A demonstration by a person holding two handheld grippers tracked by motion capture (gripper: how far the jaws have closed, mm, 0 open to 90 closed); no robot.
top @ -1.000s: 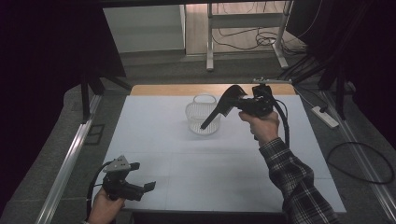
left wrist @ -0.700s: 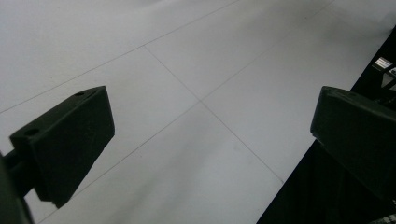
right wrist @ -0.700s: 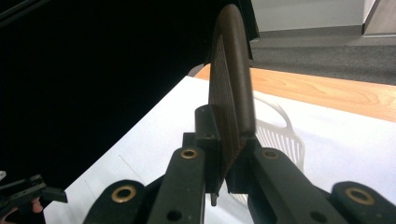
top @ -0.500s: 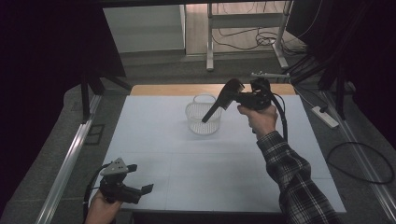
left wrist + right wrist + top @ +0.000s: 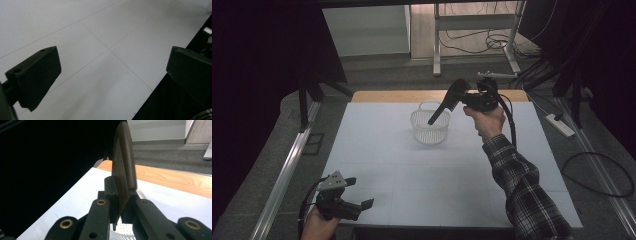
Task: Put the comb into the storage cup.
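now the right gripper (image 5: 454, 98) is hovering over the far middle of the white table (image 5: 452, 175), its jaws closing tight on a dark comb (image 5: 443, 106) and gripping it by one end. in the high view the comb is slanting down and to the left, its free tip hanging just above the rim of the white mesh basket (image 5: 430, 129). in the right gripper view the comb (image 5: 122, 167) is standing edge-on between the two jaws, its fine teeth showing, with the basket (image 5: 125, 230) peeking out beneath them. meanwhile the left gripper (image 5: 357, 195) is sitting low at the near left corner of the table, well apart from the basket, its jaws spreading wide and gripping nothing, just bare white table (image 5: 100, 50) showing between them.
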